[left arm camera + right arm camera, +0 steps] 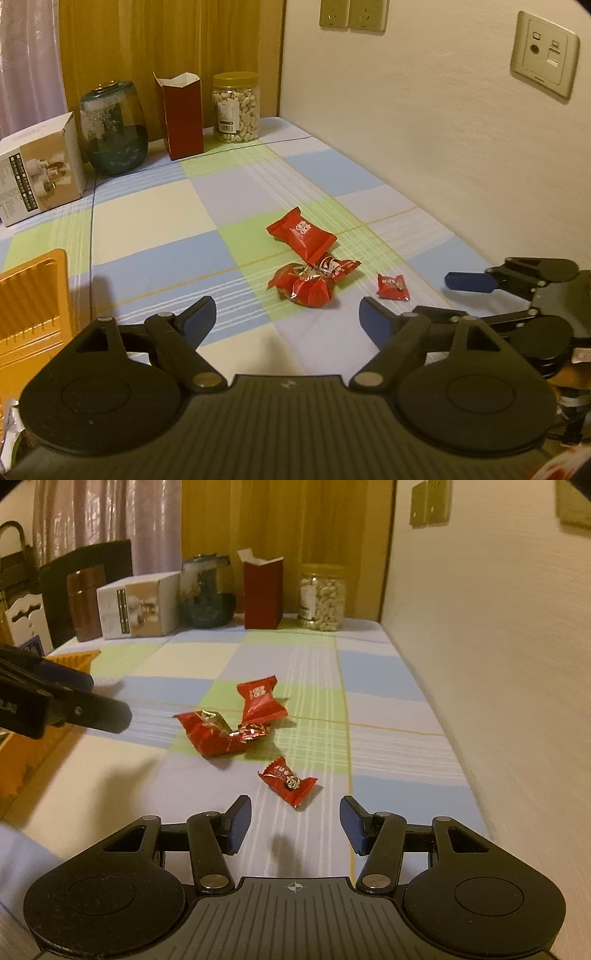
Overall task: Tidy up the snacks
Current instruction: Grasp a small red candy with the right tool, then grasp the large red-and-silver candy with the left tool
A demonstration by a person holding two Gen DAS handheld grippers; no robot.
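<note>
Left gripper [288,312] jaws stand wide, right gripper [293,823] jaws half-open, both empty above red snack packets [303,266].

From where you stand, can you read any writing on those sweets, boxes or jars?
No text can be quoted with certainty.
Big red packet: white lettering, blurred and upside down.
Small red sweet: white characters, too small to read.
White box: faint heading and columns of print, too blurred.
Nut jar: a label with a barcode, print too small.
Red carton: no writing visible.
</note>
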